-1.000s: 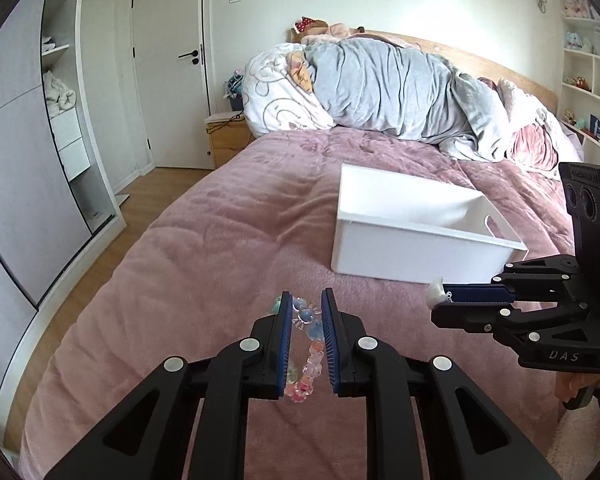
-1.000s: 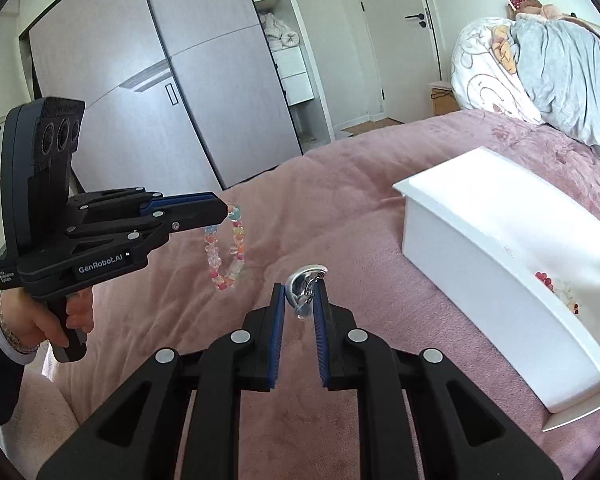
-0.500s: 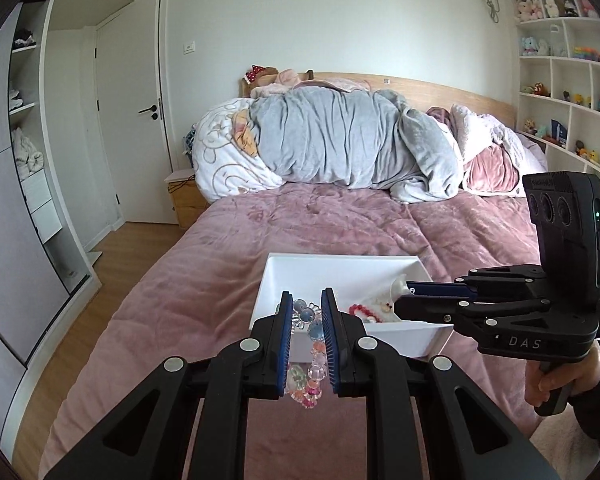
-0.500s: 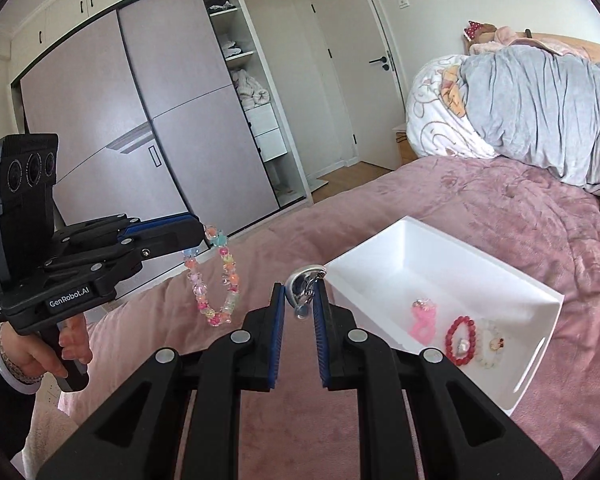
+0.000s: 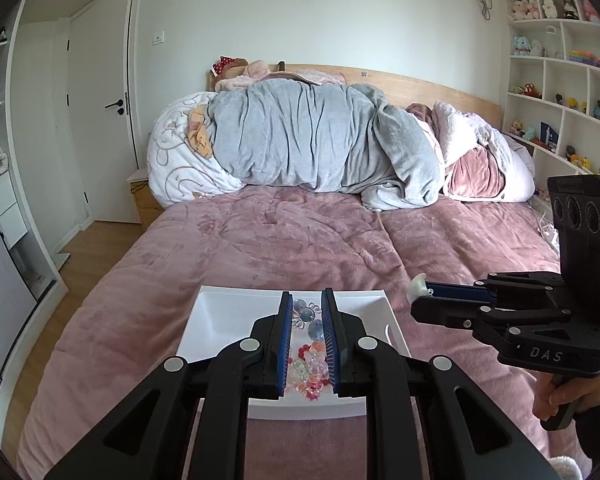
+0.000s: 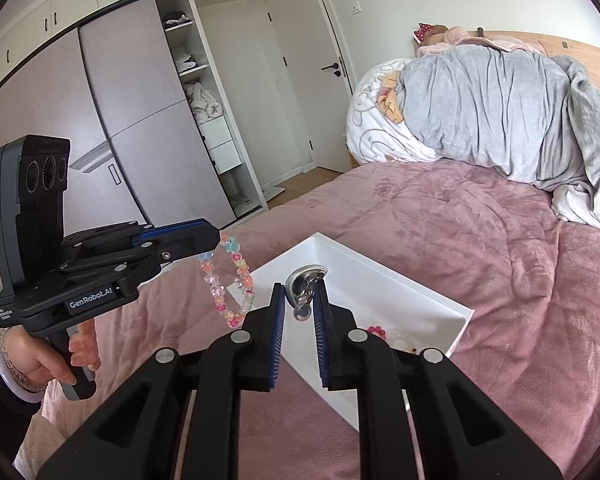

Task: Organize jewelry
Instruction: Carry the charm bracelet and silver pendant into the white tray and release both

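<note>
My left gripper (image 5: 306,316) is shut on a colourful bead bracelet (image 5: 310,344), which dangles over the white tray (image 5: 220,320) on the pink bedspread. In the right wrist view the same bracelet (image 6: 228,280) hangs from the left gripper (image 6: 216,240) above the tray's near corner. My right gripper (image 6: 300,296) is shut on a silver ring-like piece (image 6: 304,284) and hovers over the white tray (image 6: 380,280). From the left wrist view the right gripper (image 5: 418,292) is to the right of the tray, the silver piece (image 5: 417,284) at its tip. Red and pale bead pieces (image 6: 380,334) lie in the tray.
A heap of grey and white bedding (image 5: 320,140) lies at the head of the bed. Wall shelves with toys (image 5: 560,80) stand to the right, a wardrobe (image 6: 120,140) and door (image 6: 312,80) to the left. A person's hands hold both gripper handles.
Both grippers have risen and moved forward over the bed, so the tray is now under them. The bracelet and the silver piece stay gripped.
</note>
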`<state>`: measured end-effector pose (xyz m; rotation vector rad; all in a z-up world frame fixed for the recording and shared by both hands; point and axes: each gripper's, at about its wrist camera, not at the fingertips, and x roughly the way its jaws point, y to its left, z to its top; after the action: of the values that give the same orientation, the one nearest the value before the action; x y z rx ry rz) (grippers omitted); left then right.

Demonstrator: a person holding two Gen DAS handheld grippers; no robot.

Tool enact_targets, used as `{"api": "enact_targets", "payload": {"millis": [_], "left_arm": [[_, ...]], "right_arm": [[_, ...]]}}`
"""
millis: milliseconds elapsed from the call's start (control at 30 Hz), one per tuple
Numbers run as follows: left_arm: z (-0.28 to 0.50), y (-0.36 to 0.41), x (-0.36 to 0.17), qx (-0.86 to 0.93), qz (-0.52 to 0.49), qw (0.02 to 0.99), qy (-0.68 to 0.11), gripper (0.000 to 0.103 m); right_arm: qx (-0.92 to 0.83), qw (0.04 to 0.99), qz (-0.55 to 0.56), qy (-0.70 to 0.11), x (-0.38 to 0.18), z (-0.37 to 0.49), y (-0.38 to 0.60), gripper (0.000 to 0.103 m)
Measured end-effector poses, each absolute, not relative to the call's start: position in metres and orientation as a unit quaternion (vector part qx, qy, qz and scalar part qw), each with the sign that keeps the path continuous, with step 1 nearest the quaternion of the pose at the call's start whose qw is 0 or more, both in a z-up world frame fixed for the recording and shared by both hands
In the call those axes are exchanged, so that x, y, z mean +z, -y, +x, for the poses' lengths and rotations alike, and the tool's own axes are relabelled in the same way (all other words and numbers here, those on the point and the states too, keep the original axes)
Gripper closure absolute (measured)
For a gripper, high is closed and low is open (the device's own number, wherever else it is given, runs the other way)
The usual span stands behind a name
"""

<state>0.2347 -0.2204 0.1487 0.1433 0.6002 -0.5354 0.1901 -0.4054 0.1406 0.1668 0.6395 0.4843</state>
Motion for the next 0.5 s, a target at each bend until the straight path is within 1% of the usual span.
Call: {"api": "enact_targets", "payload": {"millis": [233, 500], "left_arm": [[0.286, 0.251, 0.110, -0.259, 0.061, 0.907, -0.325, 0.083], [0.327, 0.257, 0.056, -0.230, 0.067, 0.899, -0.366, 0.083]], "right_arm": [[0.214, 0.911, 0.068, -0.345, 0.118, 0.214, 0.432, 0.088], [0.222, 0.890, 0.052, -0.395, 0.073, 0.253, 0.423, 0.088]]}}
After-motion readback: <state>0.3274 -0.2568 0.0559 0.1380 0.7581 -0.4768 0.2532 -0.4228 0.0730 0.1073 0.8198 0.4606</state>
